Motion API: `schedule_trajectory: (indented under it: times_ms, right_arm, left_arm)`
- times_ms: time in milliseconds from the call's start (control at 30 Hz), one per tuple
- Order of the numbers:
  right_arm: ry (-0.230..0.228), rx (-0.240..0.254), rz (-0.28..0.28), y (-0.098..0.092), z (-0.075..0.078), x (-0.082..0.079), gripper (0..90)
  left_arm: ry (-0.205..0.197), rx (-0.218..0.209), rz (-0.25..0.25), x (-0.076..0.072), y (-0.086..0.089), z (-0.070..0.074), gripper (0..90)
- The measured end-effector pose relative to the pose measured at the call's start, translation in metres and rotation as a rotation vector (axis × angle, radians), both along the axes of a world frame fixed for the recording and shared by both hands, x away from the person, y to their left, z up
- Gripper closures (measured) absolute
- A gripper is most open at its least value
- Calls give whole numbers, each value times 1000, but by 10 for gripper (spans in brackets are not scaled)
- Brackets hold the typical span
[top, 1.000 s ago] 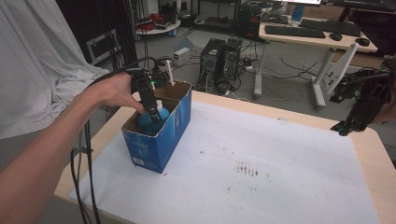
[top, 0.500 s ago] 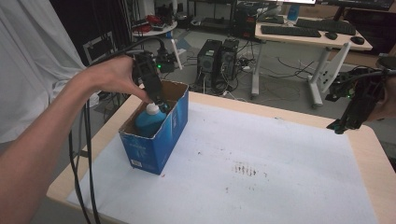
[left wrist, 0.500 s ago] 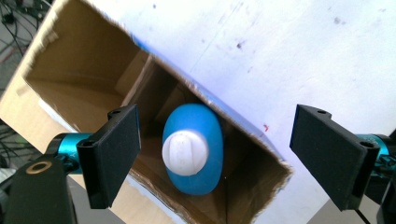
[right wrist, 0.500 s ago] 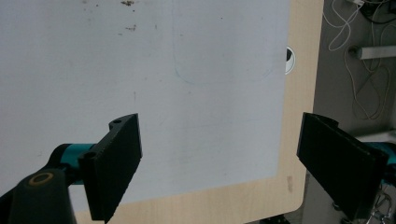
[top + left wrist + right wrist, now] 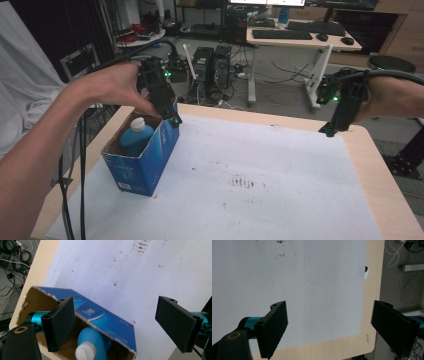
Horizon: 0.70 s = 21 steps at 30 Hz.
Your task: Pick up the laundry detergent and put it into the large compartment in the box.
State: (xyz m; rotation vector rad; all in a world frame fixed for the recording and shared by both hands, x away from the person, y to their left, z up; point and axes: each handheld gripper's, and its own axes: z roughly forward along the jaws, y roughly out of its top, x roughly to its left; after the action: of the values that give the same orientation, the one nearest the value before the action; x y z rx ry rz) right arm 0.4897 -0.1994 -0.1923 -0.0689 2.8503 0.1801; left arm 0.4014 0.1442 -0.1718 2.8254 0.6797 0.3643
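Below left hand-held gripper (image 5: 115, 327) — blue bottle (image 5: 91, 343) in box (image 5: 100, 315) | jaws wide, empty

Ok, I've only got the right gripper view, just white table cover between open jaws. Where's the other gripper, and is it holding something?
Observer: The left gripper hangs over the far end of an open blue box at the table's left side. Its jaws are wide apart with nothing between them.
Operator: What's in that box?
Observer: A blue bottle with a white cap stands inside, cap up.
Operator: And where is my gripper relative to the table?
Observer: In the high view the right gripper hovers above the table's far right corner, well away from the box.
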Motion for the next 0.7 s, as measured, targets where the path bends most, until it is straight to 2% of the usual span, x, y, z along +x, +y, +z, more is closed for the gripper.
schedule_trajectory:
  times_ms: [400,633,667,700]
  right_arm:
    - [3,4,-1,-1,-4,-3,132]
    - [0,5,-1,0,-5,-2,132]
    - [0,5,-1,0,-5,-2,132]
    - [-2,5,-4,0,-5,-2,132]
  left_arm:
    - [9,17,-109,-6,-55,-30,163]
    - [35,28,-138,-8,-73,-58,163]
    - [35,28,-138,-8,-73,-58,163]
    - [40,31,-147,-9,-77,-66,163]
